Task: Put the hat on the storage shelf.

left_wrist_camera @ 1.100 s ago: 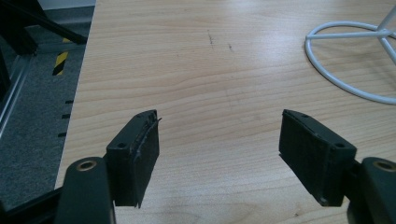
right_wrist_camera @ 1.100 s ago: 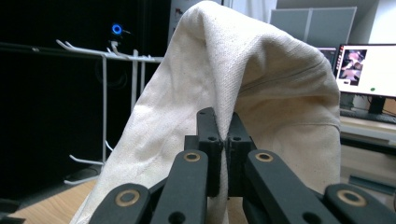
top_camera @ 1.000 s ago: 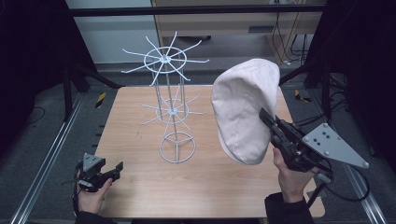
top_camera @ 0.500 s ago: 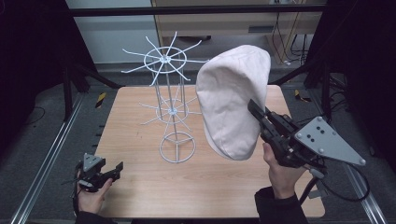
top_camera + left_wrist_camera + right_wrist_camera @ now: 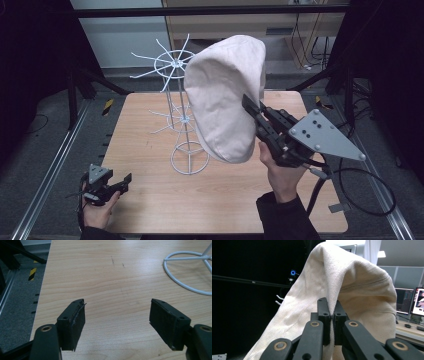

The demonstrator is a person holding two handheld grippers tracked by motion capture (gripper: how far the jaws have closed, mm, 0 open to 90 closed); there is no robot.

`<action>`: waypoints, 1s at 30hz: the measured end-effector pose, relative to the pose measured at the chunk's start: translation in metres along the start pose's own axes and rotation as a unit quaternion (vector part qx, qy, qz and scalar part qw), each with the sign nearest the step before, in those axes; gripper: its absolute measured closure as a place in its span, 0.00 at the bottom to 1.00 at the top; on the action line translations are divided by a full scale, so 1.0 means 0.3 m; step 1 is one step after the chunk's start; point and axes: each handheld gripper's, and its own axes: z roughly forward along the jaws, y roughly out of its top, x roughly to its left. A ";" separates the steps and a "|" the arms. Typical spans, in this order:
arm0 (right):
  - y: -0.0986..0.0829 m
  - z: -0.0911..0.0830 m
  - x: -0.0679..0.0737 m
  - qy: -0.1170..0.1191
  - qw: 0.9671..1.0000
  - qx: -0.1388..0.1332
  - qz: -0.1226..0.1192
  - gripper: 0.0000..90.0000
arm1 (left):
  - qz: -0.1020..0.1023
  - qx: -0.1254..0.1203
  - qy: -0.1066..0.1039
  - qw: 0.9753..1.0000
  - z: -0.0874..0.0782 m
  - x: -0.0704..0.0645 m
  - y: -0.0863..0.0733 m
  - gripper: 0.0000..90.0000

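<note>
High view: right gripper sits right of centre frame, raised above the tabletop, held by a hand entering from the bottom edge. Its fingers are clamped on the edge of a cream fabric hat. The hat hangs from that grip in mid-frame, crown toward the upper part of the frame, clear of the tabletop. It overlaps the right side of a white wire rack standing at centre frame; whether cloth and wire touch cannot be told. The rack has a ring base on the wood, a thin upright post, and two tiers of radiating wire spokes, the upper tier at top centre of the frame. A grey three-cornered plate tops the right gripper; its cable loops off at lower right.

Left gripper lies low at the lower left of the frame, at the near-left corner of the tabletop, held in the other hand, well apart from rack and hat.

Left gripper view: both black fingers stand wide apart, nothing between them, bare wood grain beneath. Part of the rack's ring base shows at upper right of the frame.

Right gripper view: fingers pressed together at centre frame with a fold of the hat pinched between them; cloth drapes up and over to both sides. Monitors glow at right edge of the frame.
</note>
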 end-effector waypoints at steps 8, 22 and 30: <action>-0.022 0.079 0.030 0.016 1.000 0.022 0.001 0.99 | 0.001 -0.001 0.000 1.000 0.000 0.000 0.001 0.32; -0.123 0.111 0.035 0.025 0.998 0.060 0.011 0.99 | 0.000 0.000 0.000 1.000 0.001 0.000 0.000 0.32; -0.158 0.105 0.037 0.032 0.997 0.073 0.012 0.98 | 0.001 0.000 0.001 1.000 0.001 -0.001 0.000 0.32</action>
